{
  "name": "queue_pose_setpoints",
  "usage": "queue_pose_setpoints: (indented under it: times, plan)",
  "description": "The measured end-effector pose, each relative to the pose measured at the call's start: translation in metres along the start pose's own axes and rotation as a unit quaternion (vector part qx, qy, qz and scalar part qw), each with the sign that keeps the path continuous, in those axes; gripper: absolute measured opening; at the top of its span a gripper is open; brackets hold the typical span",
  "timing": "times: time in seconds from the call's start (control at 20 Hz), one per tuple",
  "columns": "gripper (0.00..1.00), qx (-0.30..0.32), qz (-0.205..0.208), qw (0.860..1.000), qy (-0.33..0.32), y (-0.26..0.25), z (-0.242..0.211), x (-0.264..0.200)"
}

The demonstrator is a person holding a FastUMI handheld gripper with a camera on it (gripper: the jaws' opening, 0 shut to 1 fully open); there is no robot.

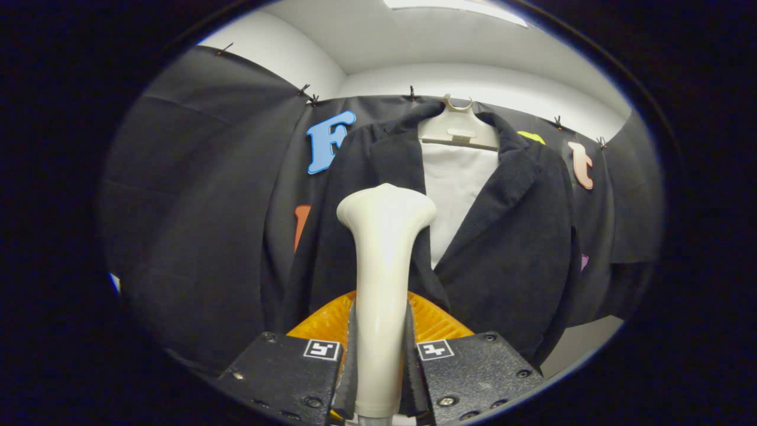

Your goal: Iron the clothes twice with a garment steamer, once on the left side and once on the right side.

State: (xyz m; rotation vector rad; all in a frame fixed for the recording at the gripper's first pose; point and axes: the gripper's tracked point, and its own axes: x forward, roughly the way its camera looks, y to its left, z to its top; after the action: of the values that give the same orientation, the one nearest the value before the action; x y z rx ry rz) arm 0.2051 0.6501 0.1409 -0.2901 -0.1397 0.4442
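Gripper [378, 361] fingers clamped on steamer [383, 266] handle, facing jacket [508, 248]

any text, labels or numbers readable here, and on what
None readable.
Tongs, shut on the steamer: a square black-and-white marker on each finger, patterns, not words.
Steamer, jacket, hanger: no print visible.

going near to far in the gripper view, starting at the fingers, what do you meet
gripper, its fingers shut on the steamer handle → garment steamer rising between them, head up → dark jacket just beyond the head → white hanger at the jacket's collar → black cloth wall behind
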Motion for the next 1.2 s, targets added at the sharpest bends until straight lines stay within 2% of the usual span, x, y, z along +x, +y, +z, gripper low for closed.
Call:
queue_pose_setpoints:
  times: [0.3,1.2]
  plan:
    - [0.34,-0.006,0.012,1.000,0.024,0.006,-0.027,-0.013]
    - [0.34,-0.004,0.008,0.996,0.092,-0.008,-0.094,-0.048]
